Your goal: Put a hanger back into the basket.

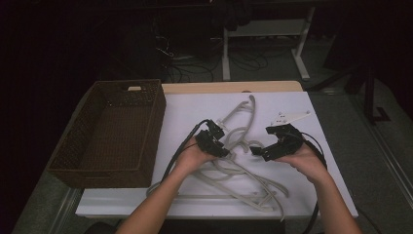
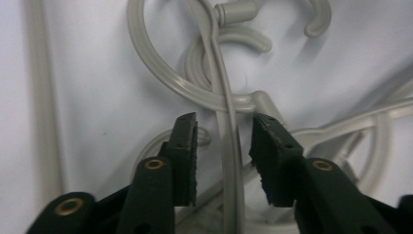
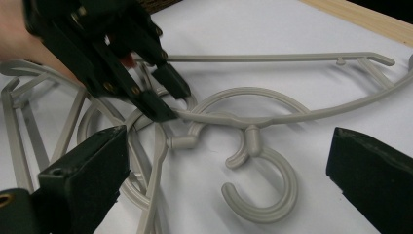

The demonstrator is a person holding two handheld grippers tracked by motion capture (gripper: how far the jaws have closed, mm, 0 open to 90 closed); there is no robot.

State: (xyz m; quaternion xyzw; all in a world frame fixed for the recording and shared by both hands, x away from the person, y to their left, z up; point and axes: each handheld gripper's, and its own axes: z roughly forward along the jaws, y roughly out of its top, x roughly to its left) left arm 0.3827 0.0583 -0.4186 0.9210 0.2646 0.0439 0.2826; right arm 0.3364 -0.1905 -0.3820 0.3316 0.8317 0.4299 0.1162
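Note:
Several grey plastic hangers (image 1: 238, 170) lie tangled on the white cloth (image 1: 195, 107) in the middle of the table. My left gripper (image 1: 223, 150) reaches into them from the left. In the left gripper view its jaws (image 2: 225, 131) straddle a thin hanger bar (image 2: 231, 161), with a gap on each side, so the pads do not press on it. My right gripper (image 1: 260, 146) faces it from the right. Its pads (image 3: 83, 180) stand wide apart over a hanger hook (image 3: 272, 195) and hold nothing. The left gripper (image 3: 175, 103) shows there at the upper left.
A brown wicker basket (image 1: 158, 117) stands on the left side of the table, against the cloth's edge. A strip of bare wooden tabletop (image 1: 234, 87) runs along the back. One hanger (image 1: 246, 114) reaches toward the far edge.

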